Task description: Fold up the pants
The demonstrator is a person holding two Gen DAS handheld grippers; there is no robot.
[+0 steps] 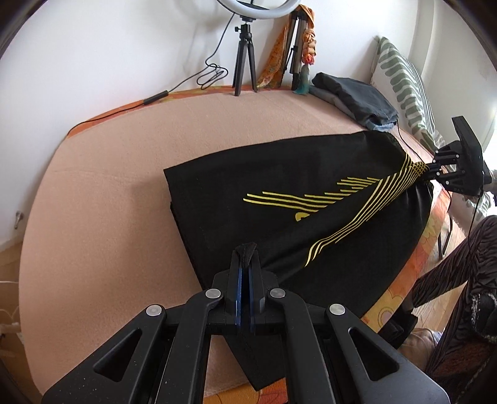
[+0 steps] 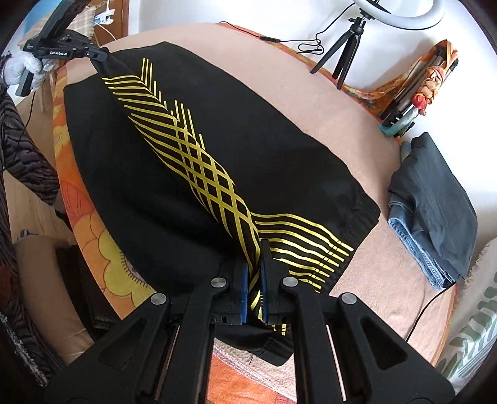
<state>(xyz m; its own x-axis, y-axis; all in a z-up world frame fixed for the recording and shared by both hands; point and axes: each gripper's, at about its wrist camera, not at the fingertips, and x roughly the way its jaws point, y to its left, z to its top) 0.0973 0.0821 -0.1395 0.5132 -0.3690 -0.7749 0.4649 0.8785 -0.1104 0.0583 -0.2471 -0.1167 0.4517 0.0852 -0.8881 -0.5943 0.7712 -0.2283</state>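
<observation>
Black pants (image 1: 279,199) are clamped by each hand-held gripper, left (image 1: 245,258) and right (image 2: 256,248), near folded clothes (image 2: 435,202).

There is one pair of black pants (image 1: 279,199) with yellow lines, and two grippers: the left gripper (image 1: 245,248) and the right gripper (image 2: 254,248). At the far side stand one ring light (image 1: 248,6) and two tripods (image 1: 245,59). One pile of folded clothes (image 1: 354,96) and one striped pillow (image 1: 403,90) lie on one bed (image 1: 108,174).

black pants (image 1: 248,174) (yellow line pattern), peach blanket (image 1: 124,161), green-striped white pillow (image 1: 403,84)
</observation>
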